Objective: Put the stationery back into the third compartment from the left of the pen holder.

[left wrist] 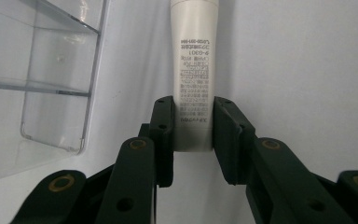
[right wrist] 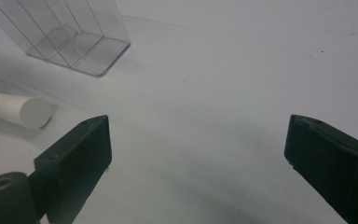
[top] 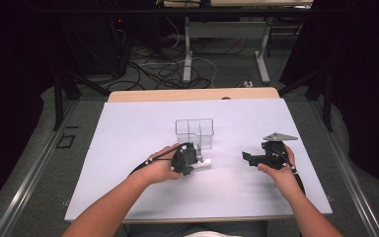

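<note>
Left gripper (left wrist: 193, 128) pinches tube (left wrist: 194, 70) near its crimped end; tube lies on table (top: 128, 148) just beside clear bin (top: 194, 131). Right gripper (right wrist: 198, 154) spread, empty. Likely next: lift level, keep grip firm, clear the bin wall.

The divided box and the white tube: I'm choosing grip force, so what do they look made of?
The divided box looks like rigid clear plastic, perhaps acrylic: see-through walls, glossy edges. The white tube looks like soft matte plastic with small printed text; the left gripper is clamped on it.
</note>
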{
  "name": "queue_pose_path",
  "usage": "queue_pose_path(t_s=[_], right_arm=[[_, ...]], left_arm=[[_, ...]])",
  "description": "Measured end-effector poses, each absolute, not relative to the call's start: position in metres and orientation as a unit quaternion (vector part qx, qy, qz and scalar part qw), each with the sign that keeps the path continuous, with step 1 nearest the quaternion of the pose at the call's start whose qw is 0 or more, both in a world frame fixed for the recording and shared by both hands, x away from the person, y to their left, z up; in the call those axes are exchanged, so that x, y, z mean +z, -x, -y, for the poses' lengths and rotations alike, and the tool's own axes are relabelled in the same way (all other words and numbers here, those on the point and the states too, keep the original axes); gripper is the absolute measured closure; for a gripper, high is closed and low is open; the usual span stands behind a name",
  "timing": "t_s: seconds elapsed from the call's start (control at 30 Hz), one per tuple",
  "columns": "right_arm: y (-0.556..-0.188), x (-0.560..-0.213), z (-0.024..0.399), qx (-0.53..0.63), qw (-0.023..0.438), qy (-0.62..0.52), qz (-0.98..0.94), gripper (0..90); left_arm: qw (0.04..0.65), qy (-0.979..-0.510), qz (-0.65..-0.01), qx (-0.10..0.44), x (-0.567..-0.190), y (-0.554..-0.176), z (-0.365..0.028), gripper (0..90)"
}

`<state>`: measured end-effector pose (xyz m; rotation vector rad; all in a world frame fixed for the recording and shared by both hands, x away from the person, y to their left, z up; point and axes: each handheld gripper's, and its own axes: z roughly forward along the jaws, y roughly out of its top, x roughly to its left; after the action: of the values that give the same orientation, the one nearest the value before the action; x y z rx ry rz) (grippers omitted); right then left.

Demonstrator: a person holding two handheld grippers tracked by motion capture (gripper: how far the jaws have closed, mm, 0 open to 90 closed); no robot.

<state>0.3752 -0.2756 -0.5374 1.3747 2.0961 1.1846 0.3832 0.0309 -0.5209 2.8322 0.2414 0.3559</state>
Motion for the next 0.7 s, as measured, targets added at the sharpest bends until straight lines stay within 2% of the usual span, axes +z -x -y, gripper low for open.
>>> queue_pose_path(t_s=[0.7], right_arm=[[-0.375,-0.538,0.276,0.418,0.188,-0.489,-0.742,7.1]], left_arm=[[0.222,-0.956,-0.149,0.121,-0.499,-0.386,-0.041,71.1]])
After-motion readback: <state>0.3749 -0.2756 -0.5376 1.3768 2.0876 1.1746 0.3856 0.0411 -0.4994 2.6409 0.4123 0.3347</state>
